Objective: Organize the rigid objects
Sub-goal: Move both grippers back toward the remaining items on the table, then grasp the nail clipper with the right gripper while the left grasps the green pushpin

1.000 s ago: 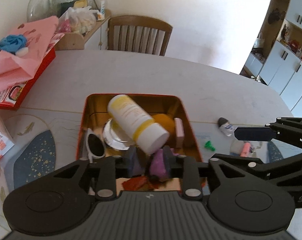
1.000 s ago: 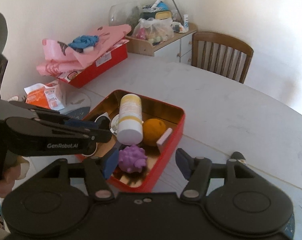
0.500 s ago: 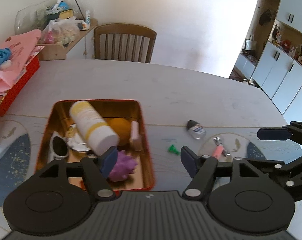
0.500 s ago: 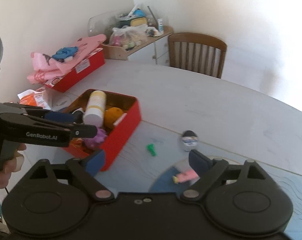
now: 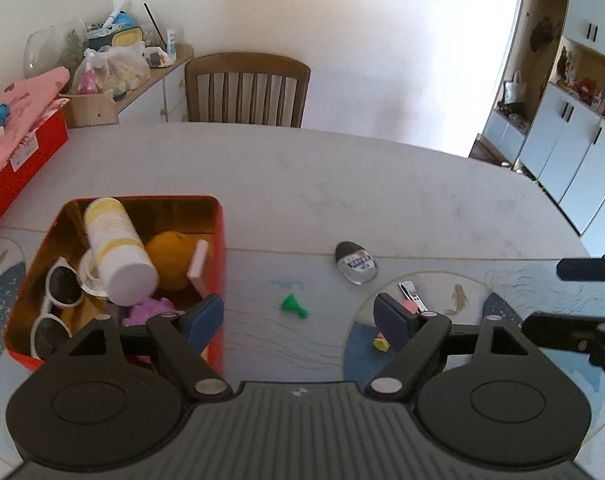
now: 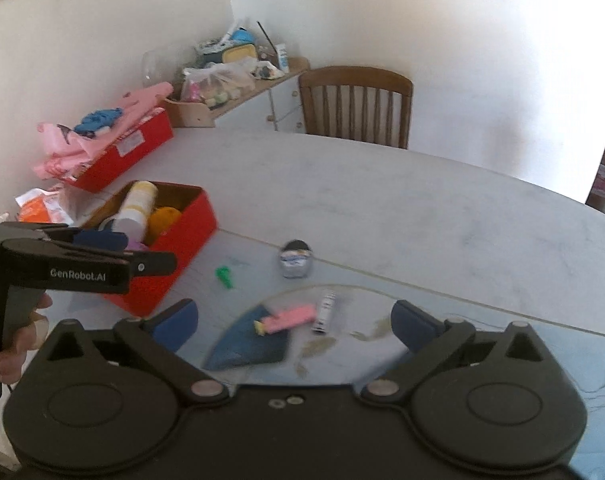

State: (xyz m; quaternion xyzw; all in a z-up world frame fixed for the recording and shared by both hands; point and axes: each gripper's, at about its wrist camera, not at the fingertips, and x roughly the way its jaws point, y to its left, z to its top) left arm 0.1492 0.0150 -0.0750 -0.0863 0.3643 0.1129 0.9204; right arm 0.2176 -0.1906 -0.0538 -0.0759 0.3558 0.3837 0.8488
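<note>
A red tin box [image 5: 218,240] [image 6: 186,236] on the table holds a white and yellow bottle [image 5: 116,252], an orange [image 5: 168,254], white sunglasses [image 5: 58,300], a purple spiky ball [image 5: 150,308] and a pink block [image 5: 198,264]. Loose on the table lie a green piece [image 5: 292,305] [image 6: 223,275], a small black-capped bottle [image 5: 356,264] [image 6: 296,260], a nail clipper [image 5: 412,294] [image 6: 325,311] and a pink item [image 6: 290,318]. My left gripper [image 5: 298,318] is open and empty, just right of the box. My right gripper [image 6: 294,326] is open and empty above the pink item.
A wooden chair [image 5: 246,92] stands at the table's far side. A red box with pink cloth [image 6: 114,148] sits at the far left, an orange packet [image 6: 38,210] near it. A cluttered sideboard [image 5: 118,68] lines the wall. White cabinets [image 5: 562,140] stand at the right.
My left gripper opened, let the purple spiky ball go into the box, and drew back to the right. My right gripper swung right from the box to over the loose items.
</note>
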